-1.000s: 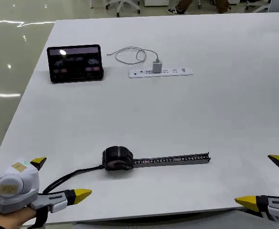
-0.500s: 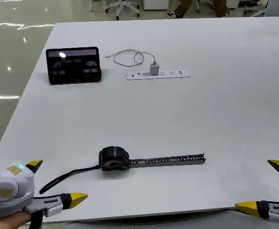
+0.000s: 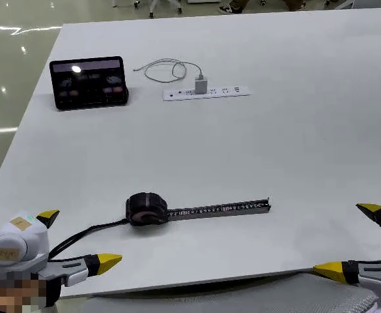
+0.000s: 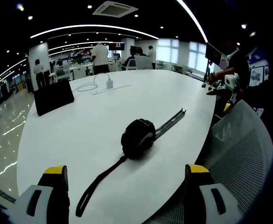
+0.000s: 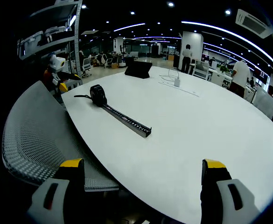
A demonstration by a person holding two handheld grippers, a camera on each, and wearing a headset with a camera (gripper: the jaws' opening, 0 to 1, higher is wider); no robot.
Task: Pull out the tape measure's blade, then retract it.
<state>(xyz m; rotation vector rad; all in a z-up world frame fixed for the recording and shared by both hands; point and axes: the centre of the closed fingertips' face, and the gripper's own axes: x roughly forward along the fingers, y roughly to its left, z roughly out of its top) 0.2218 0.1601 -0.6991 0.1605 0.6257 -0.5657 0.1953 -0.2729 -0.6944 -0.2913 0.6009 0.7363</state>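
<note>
A black tape measure (image 3: 146, 208) lies on the white table (image 3: 242, 150) near its front edge. Its dark blade (image 3: 219, 208) reaches out to the right, flat on the table, and a black wrist strap (image 3: 79, 235) trails off to the left. The case (image 4: 138, 137) lies ahead of my left gripper (image 4: 124, 186), which is open and holds nothing; this gripper (image 3: 81, 241) sits at the front left corner. My right gripper (image 3: 359, 238) stands open at the front right, apart from the blade's end hook (image 5: 147, 133). The case (image 5: 98, 94) lies far off in the right gripper view.
A dark tablet (image 3: 88, 83) stands propped at the back left. A white power strip (image 3: 206, 93) with a plugged charger and a coiled white cable (image 3: 164, 70) lies behind the middle. A grey mesh chair back (image 3: 242, 297) sits just below the table's front edge.
The camera has shifted, so the whole scene sits slightly lower and more to the left. Tape measure and blade lie as before. Both grippers stay open at the front corners.
</note>
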